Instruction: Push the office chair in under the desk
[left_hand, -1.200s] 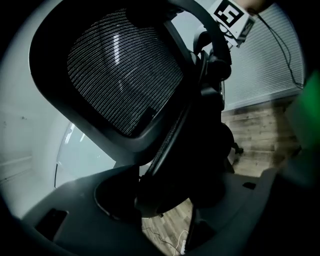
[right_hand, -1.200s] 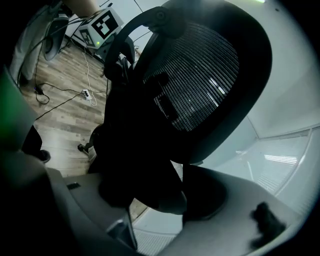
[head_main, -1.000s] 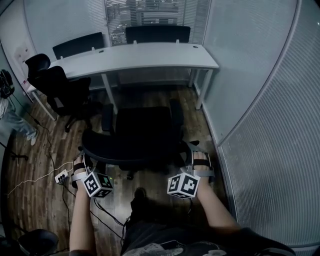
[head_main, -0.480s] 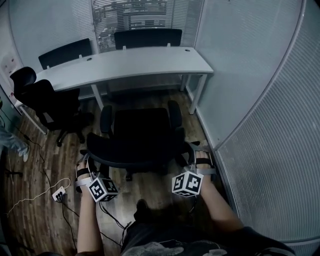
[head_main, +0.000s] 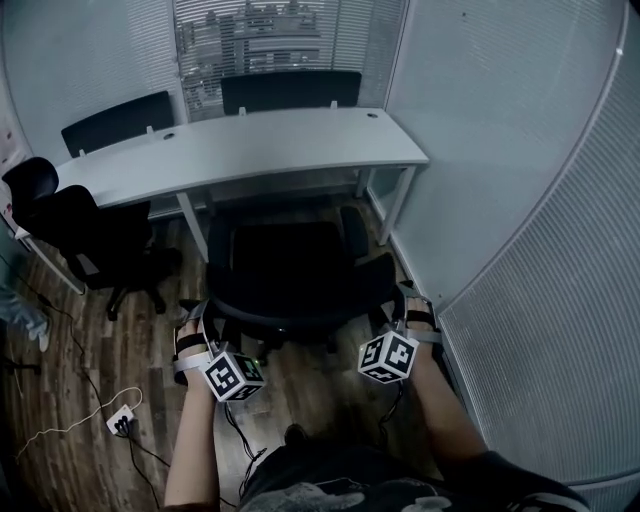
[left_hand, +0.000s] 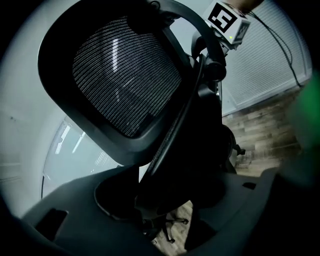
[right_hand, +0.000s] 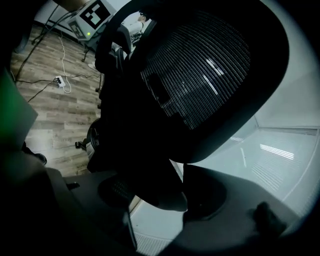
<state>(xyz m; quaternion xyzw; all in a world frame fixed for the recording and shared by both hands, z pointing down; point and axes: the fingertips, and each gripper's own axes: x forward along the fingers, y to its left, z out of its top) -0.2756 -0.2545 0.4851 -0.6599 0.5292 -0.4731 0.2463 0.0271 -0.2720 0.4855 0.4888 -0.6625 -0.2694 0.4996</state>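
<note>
While the push is under way, the office chair (head_main: 290, 262) is found at the centre of the head view, facing 12 o'clock, squarely before the white desk (head_main: 250, 145) and between its two legs (head_main: 398, 205). The seat front is judged to be just at the desk's near edge, though how far it has passed beneath cannot be told; the backrest rim (head_main: 290, 318) is well short of the desk. The left gripper (head_main: 197, 318) is set at the 9 o'clock end of the backrest rim and the right gripper (head_main: 408, 300) at the 3 o'clock end. In each gripper view the dark frame round the mesh panel (left_hand: 125, 80) is seen passing between the jaws, which are closed narrow upon it, so that the chair is held at both sides. The step in hand is assessed as the straight push toward 12 o'clock, begun but not finished. An even forward drive from both grippers is called for next, so that the chair is not slewed toward the partition wall (head_main: 520, 200) at 3 o'clock or the second chair (head_main: 90, 225) at 9 o'clock. The armrests (head_main: 350, 228) are to be watched against the desk edge. The power strip (head_main: 120, 421) at 8 o'clock is well apart from the castors' path.
</note>
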